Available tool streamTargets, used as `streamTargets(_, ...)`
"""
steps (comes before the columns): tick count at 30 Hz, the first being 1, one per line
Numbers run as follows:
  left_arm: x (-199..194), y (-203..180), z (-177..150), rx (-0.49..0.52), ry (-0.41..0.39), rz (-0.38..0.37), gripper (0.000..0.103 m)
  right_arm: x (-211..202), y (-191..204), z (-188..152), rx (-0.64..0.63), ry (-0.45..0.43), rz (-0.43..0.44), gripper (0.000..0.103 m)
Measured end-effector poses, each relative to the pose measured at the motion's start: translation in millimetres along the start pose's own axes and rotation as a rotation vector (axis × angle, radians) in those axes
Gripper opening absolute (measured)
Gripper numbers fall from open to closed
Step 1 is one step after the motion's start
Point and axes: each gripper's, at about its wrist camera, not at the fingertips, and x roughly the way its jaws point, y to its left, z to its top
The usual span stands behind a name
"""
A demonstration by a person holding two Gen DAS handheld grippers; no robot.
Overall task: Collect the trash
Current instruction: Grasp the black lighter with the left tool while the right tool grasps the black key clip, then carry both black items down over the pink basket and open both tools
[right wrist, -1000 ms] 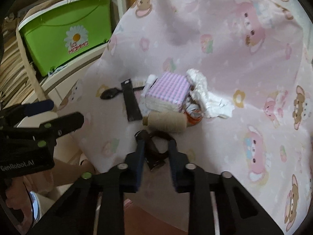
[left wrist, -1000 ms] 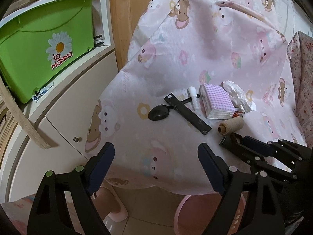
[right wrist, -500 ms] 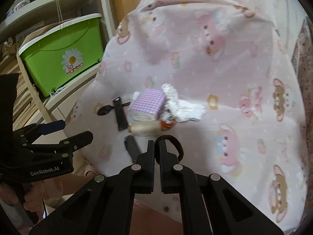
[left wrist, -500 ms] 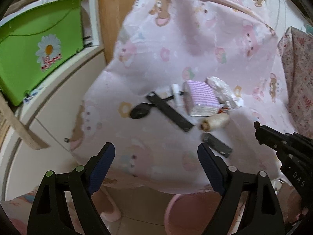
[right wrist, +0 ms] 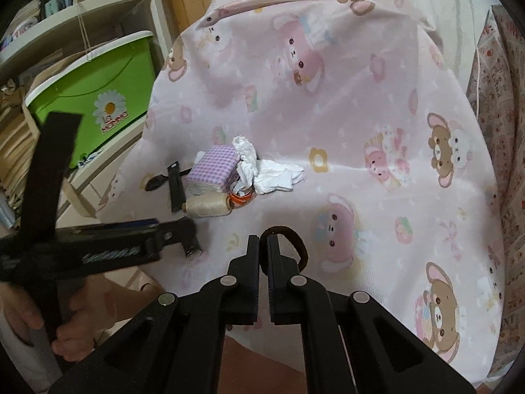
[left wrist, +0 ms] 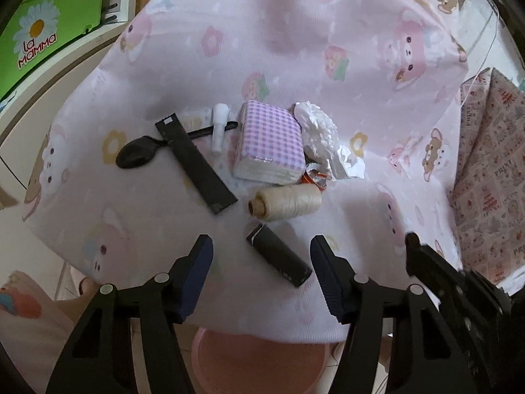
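Observation:
My left gripper [left wrist: 261, 262] is open, its fingers on either side of a small black stick-shaped device [left wrist: 279, 260] near the table's front edge. My right gripper [right wrist: 263, 246] is shut on a dark brown hair-tie ring [right wrist: 297, 246] and holds it above the pink cloth. Further back lie a thread spool [left wrist: 285, 202], a crumpled white tissue [left wrist: 323, 139], an orange wrapper [left wrist: 315, 179], a checked tissue pack [left wrist: 269, 146], a black strip [left wrist: 195, 161], a black spoon [left wrist: 137, 156] and a white tube [left wrist: 218, 124]. The left gripper also shows in the right wrist view [right wrist: 183, 233].
A pink bin [left wrist: 259, 364] stands on the floor below the table's front edge. A green La Mamma box [right wrist: 95, 101] sits on shelving at the left. A patterned cloth [left wrist: 492, 170] hangs at the right. The table carries a pink cartoon tablecloth [left wrist: 295, 49].
My right gripper has shut on the hair tie and pulled back from the pile. My left gripper has moved forward to straddle the black device, which now lies uncovered.

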Motion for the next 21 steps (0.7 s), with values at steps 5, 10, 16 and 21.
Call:
streamTargets(5, 7.8, -13.2, 2.0, 0.037, -0.008, 0.071, 0.055, -1.8, 1.1, -3.2, -0.017, 0.007, 0.004, 0.005)
streamTargets(10, 7.2, -19.0, -1.9, 0.094, -0.01, 0.084, 0.024, -5.8, 3.2, -4.1, -0.035, 0.0, -0.009, 0.005)
streamTargets(16, -13.2, -6.5, -3.3, 0.079, -0.031, -0.005, 0.009, -12.1, 3.4, -4.1, -0.041, -0.017, -0.024, 0.005)
streamTargets(21, -35.6, -3.3, -6.5, 0.12, -0.073, -0.073, 0.008, -16.4, 3.5, -8.2, -0.043, -0.019, -0.031, 0.005)
